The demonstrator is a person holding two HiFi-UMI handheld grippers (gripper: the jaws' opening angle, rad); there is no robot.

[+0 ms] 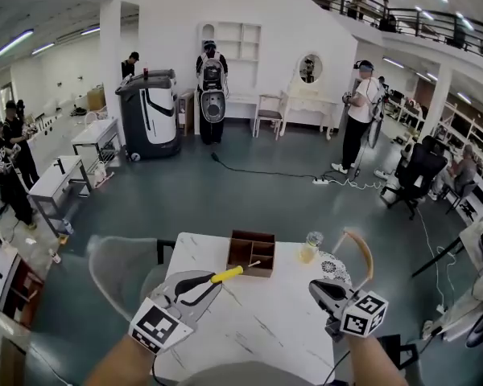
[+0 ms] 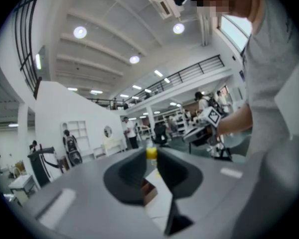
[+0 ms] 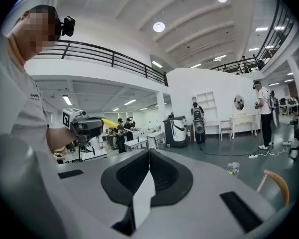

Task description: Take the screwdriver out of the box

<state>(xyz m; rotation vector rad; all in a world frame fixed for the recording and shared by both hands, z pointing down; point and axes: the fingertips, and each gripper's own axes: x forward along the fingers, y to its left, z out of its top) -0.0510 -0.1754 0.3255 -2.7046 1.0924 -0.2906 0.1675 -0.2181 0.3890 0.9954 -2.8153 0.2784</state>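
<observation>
Over the white table (image 1: 249, 320), my left gripper (image 1: 203, 285) is clamped on the screwdriver (image 1: 228, 274), which looks out of the box (image 1: 253, 253). My right gripper (image 1: 324, 293) is closed and empty. Next I'd set the screwdriver down.

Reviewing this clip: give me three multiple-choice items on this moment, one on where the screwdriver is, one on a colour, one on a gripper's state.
1. Where is the screwdriver?
A. in the left gripper
B. in the other gripper
C. in neither gripper

2. What colour is the handle end nearest the shaft?
A. red
B. blue
C. yellow

3. The right gripper has its jaws
A. together, nothing between them
B. wide apart
C. closed on a tool

Answers:
1 A: the head view shows the handle clamped in that gripper.
2 C: yellow shows between the jaws and in the head view.
3 A: the right gripper view shows the jaws meeting, empty.
</observation>
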